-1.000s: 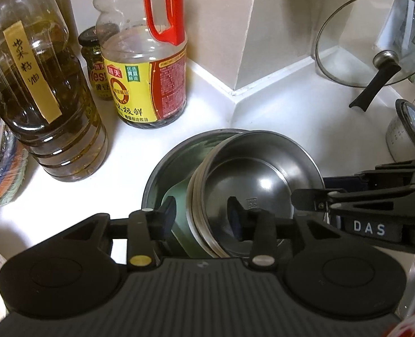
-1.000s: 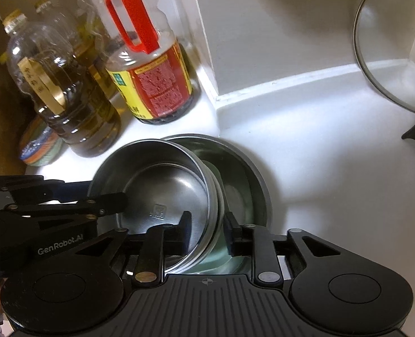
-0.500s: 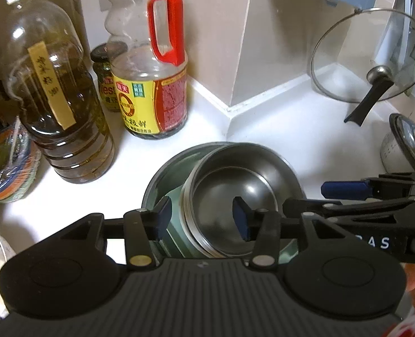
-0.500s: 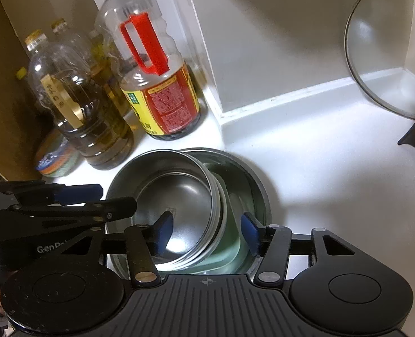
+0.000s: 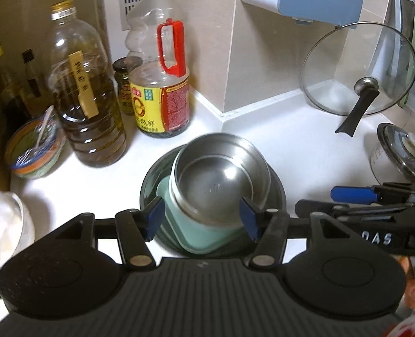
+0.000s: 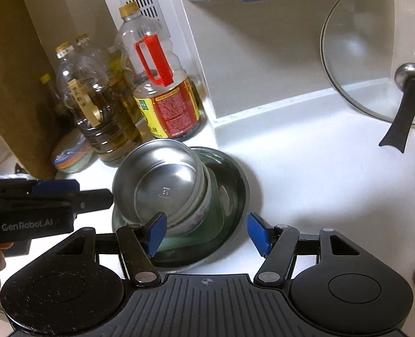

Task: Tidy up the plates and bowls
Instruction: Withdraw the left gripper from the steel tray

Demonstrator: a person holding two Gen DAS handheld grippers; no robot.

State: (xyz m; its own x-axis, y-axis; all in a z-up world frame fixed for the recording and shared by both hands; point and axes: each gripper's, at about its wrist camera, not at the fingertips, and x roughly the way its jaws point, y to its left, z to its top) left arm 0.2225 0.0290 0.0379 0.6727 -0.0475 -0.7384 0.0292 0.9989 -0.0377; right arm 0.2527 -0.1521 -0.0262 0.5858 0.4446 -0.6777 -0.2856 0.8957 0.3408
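Observation:
A stack of steel bowls [image 5: 218, 179] sits tilted on a mint-green dish [image 5: 204, 238], all inside a wide dark steel plate [image 5: 151, 179] on the white counter. The stack of steel bowls [image 6: 159, 185] and the steel plate [image 6: 235, 196] also show in the right wrist view. My left gripper [image 5: 202, 217] is open and empty, above the near side of the stack. My right gripper [image 6: 207, 233] is open and empty, above the plate's near rim. Each gripper shows in the other's view, the right one [image 5: 362, 202] and the left one [image 6: 52, 193].
Oil bottles [image 5: 86, 106] and a red-handled soy bottle [image 5: 159, 84] stand behind the stack on the left, with a wrapped bowl [image 5: 33, 151]. A glass pan lid [image 5: 359, 70] leans on the wall at the right. A lidded pot [image 5: 398, 154] stands at the far right.
Both grippers have let go of the bowl stack, opened wide and pulled back and up. The stack stays tilted in the plate.

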